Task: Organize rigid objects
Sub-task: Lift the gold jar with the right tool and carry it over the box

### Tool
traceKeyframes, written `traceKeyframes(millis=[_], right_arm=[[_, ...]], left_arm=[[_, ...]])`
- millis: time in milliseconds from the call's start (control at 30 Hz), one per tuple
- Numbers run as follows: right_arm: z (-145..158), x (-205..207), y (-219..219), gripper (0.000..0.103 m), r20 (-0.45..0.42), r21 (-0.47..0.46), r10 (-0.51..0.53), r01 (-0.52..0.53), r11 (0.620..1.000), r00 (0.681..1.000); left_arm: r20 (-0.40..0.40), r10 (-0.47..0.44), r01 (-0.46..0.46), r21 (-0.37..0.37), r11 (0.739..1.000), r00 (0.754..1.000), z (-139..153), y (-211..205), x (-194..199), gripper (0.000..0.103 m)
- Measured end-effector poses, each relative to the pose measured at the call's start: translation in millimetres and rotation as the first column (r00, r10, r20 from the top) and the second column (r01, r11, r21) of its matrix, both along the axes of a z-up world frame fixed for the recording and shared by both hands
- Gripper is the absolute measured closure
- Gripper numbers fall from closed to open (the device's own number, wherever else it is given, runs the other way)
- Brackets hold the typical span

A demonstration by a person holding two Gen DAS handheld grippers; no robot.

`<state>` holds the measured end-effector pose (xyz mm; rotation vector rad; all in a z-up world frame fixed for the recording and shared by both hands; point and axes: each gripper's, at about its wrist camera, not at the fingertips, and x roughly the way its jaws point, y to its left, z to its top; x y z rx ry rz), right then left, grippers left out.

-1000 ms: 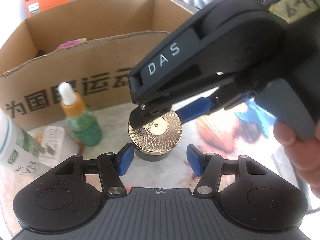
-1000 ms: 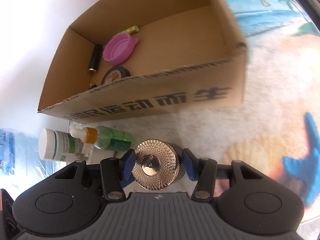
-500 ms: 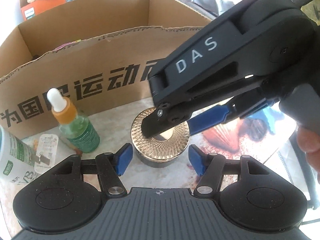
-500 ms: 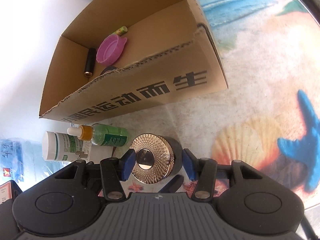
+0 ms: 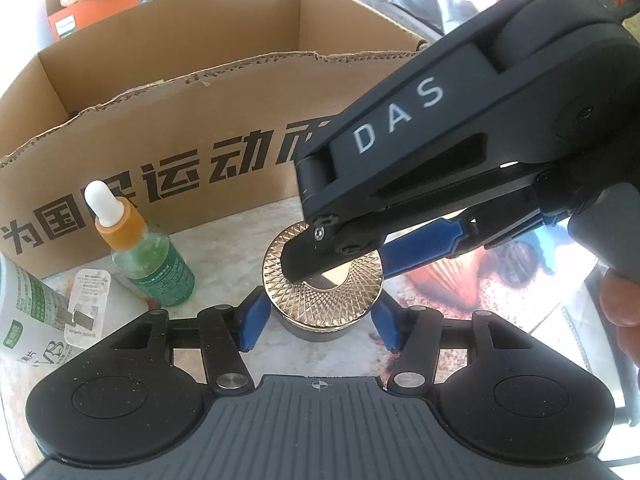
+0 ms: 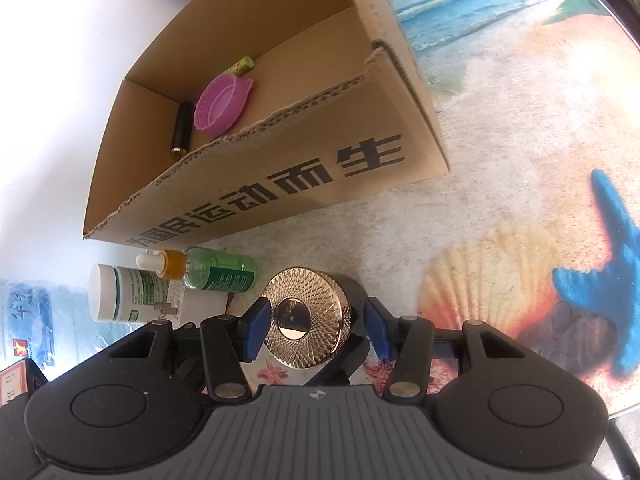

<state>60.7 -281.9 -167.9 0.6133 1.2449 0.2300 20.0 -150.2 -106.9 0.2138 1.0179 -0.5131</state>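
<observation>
A round jar with a gold patterned lid (image 5: 322,292) stands on the beach-print table in front of an open cardboard box (image 5: 208,148). My left gripper (image 5: 318,326) is open, its blue pads on either side of the jar's dark base. My right gripper (image 6: 316,326) reaches in from above and straddles the lid (image 6: 306,316); its left pad is against the lid, the right pad stands apart, so it is open. In the left wrist view the right gripper's black body (image 5: 460,152) hides part of the lid.
A green dropper bottle (image 5: 148,256) and a white bottle lying down (image 5: 28,312) sit left of the jar. The box (image 6: 280,184) holds a pink lid (image 6: 222,104), a black tube (image 6: 182,130) and a small green item. An orange carton stands behind.
The right gripper has drawn back and opened around the jar, which now sits on the table. The left gripper has moved forward so its pads flank the jar.
</observation>
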Motion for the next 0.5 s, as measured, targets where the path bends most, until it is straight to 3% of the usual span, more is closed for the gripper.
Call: traceKeyframes(millis=[500], right_arm=[[-4.8, -0.4, -0.8, 0.048, 0.005, 0.019, -0.016, 0.016, 1.000, 1.000]], left_arm=[[0.025, 0.007, -0.007, 0.022, 1.000, 1.000, -9.1, -9.1, 7.2, 0.048]])
